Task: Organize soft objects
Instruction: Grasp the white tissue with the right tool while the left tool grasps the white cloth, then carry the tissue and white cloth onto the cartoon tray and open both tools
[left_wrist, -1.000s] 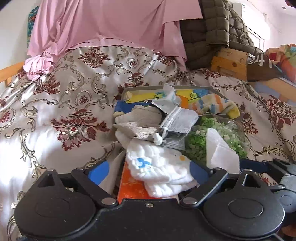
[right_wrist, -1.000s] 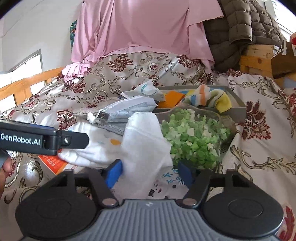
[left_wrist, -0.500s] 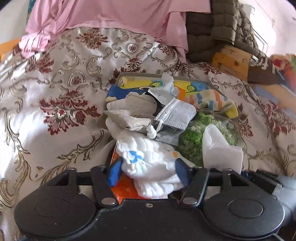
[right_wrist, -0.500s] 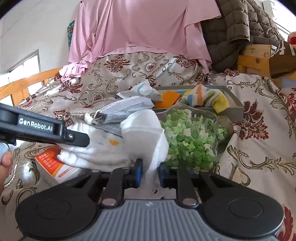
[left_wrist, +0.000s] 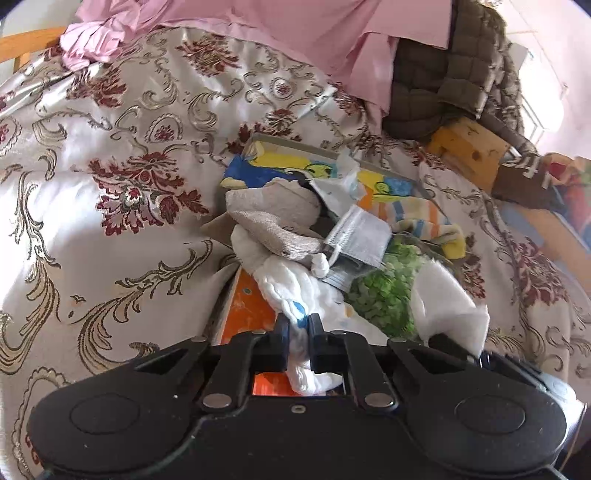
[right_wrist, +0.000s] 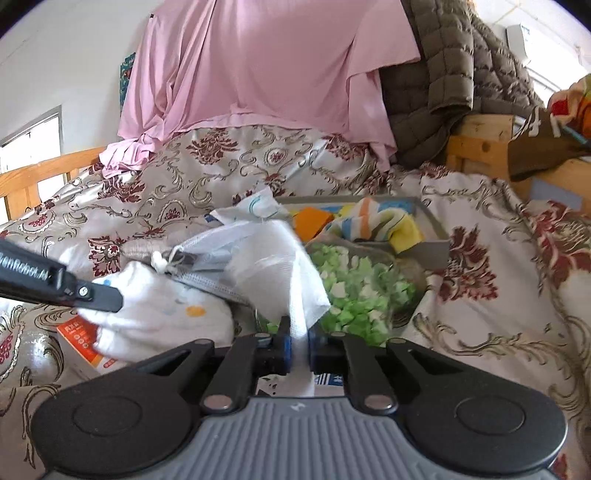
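Note:
My left gripper (left_wrist: 297, 326) is shut on a white baby cloth with a blue print (left_wrist: 295, 284), which lies over an orange box (left_wrist: 245, 310). My right gripper (right_wrist: 298, 339) is shut on a white tissue (right_wrist: 284, 266) and holds it lifted in front of a clear bag of green and white foam pieces (right_wrist: 354, 291). The white cloth (right_wrist: 159, 314) and the left gripper's finger (right_wrist: 59, 284) show at the left of the right wrist view. The tissue (left_wrist: 447, 306) shows at the right of the left wrist view. A grey sock (left_wrist: 273, 218) and face masks (left_wrist: 358, 232) lie on the pile.
A grey tray (right_wrist: 428, 221) behind the pile holds a striped cloth (right_wrist: 376, 218) and coloured items. Everything rests on a floral bedspread (left_wrist: 110, 184). A pink sheet (right_wrist: 258, 74) and a quilted jacket (right_wrist: 450, 74) hang behind. Wooden bed rails (right_wrist: 476, 147) stand at the right.
Both grippers have shut: the left one closed on the white baby cloth, the right one closed on the tissue and lifted it. The left wrist view has tilted.

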